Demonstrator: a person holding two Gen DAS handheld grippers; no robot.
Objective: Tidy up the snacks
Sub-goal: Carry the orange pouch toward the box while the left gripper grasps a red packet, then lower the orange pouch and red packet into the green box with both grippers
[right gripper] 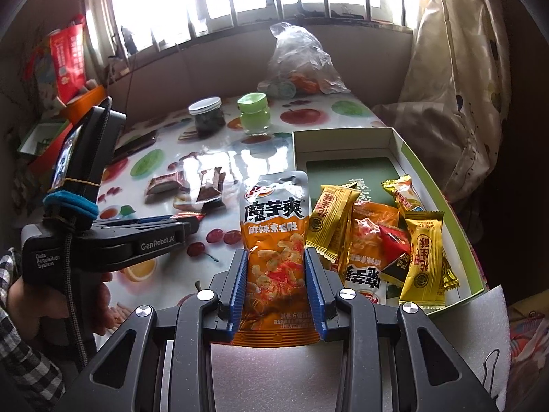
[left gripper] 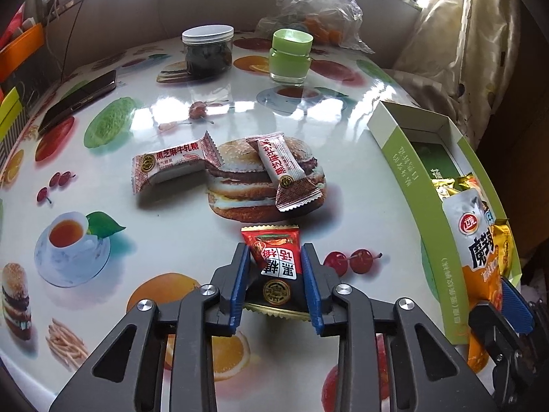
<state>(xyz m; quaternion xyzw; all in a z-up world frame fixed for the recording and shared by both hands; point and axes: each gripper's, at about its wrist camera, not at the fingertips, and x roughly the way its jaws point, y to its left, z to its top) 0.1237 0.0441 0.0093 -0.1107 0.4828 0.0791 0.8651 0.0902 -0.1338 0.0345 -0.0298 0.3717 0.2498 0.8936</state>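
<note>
Left wrist view: left tongs [left gripper: 275, 267] pinch red candy packet [left gripper: 274, 250] on table [left gripper: 171, 233].

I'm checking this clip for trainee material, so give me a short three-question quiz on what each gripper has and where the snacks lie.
1. True or false: the left gripper is closed on a red and black candy packet.
2. What does the right gripper hold? A) a yellow candy B) an orange konjac snack pouch C) the green-lidded jar
3. How many white and red nougat packets still lie on the table outside the green box?

Key: 1 true; 2 B; 3 two.
</note>
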